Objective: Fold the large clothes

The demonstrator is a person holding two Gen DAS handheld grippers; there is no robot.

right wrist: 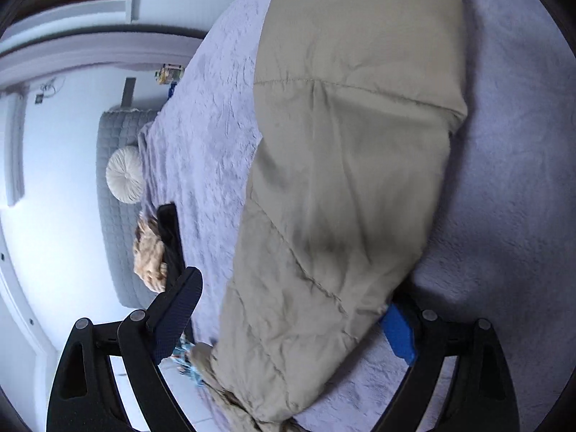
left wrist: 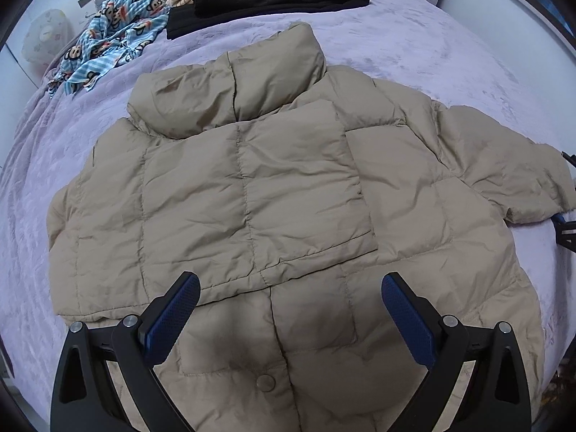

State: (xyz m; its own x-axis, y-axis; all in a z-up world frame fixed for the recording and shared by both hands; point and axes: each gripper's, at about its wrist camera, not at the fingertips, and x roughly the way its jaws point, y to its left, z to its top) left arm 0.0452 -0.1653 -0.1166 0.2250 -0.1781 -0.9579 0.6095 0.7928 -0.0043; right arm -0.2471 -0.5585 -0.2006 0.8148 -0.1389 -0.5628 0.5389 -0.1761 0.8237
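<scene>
Lying on one bed [left wrist: 414,46], one jacket [left wrist: 252,187]; two claws gaping.

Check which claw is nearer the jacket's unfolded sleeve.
Right. The right claw straddles the sleeve near its cuff, jaws open around it. The left claw hovers open over the jacket at its front hem, away from that sleeve.

The left gripper [left wrist: 289,289] hovers with its jaws spread wide, blue pads [left wrist: 169,318] facing each other and nothing between them. The right gripper [right wrist: 295,300] is rolled sideways, its jaws likewise parted, one fingertip [right wrist: 399,336] partly hidden under fabric.
</scene>
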